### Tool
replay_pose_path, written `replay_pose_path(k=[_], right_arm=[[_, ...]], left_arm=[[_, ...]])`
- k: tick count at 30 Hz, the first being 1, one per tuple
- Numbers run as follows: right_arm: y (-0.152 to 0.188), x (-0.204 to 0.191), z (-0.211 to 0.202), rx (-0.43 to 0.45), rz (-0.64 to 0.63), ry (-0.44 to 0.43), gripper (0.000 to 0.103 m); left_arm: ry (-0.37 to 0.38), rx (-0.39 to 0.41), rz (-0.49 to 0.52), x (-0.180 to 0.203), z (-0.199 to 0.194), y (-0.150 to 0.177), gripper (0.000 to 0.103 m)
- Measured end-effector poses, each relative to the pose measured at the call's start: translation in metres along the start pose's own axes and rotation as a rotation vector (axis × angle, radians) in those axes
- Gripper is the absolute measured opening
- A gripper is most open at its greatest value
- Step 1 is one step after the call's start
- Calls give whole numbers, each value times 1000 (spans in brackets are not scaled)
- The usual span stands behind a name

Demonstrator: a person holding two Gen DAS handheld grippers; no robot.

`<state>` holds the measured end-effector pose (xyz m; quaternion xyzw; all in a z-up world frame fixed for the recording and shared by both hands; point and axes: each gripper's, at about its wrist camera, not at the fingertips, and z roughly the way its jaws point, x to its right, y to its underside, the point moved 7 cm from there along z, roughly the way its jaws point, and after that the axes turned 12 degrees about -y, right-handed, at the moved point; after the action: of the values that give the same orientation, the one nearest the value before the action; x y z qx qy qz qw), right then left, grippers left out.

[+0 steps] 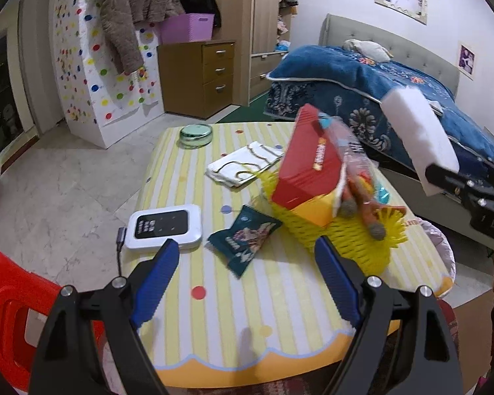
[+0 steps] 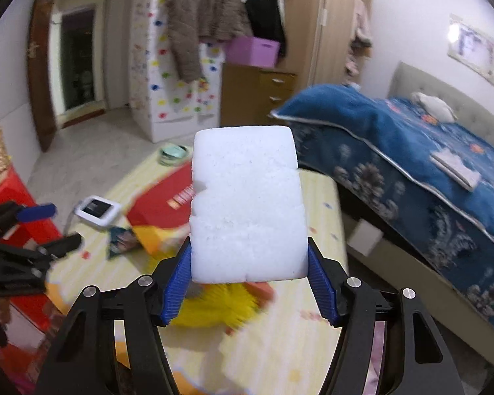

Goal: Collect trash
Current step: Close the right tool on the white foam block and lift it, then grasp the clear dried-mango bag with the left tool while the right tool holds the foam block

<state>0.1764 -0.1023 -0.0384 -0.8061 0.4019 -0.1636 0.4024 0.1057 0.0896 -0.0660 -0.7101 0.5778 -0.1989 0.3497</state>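
My right gripper (image 2: 248, 247) is shut on a white foam block (image 2: 247, 197), its blue pads pressing both lower sides. The block is held up in the air over the striped table (image 2: 319, 197). In the left wrist view the same foam block (image 1: 418, 135) hangs at the right, above a yellow woven basket (image 1: 342, 240). A red and yellow box (image 1: 308, 164) and toy bits stick out of the basket. My left gripper (image 1: 246, 245) is open and empty, low over the table, just in front of a teal snack wrapper (image 1: 243, 240).
On the table lie a white device with a cable (image 1: 164, 225), a folded white cloth (image 1: 243, 166) and a round green tin (image 1: 196, 133). A red plastic chair (image 1: 6, 312) stands at the left. A bed with a blue blanket (image 1: 378, 79) borders the right side.
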Motion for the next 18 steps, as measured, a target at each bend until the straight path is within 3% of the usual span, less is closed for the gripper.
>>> replay_pose_path(k=[9,18], right_arm=[[54,48,27,-160,62,109,64],[68,72,58,-249,87,143,64]], left_arm=[[50,25,55,36,1,-9,82],[79,28,89,59,12,-15,82]])
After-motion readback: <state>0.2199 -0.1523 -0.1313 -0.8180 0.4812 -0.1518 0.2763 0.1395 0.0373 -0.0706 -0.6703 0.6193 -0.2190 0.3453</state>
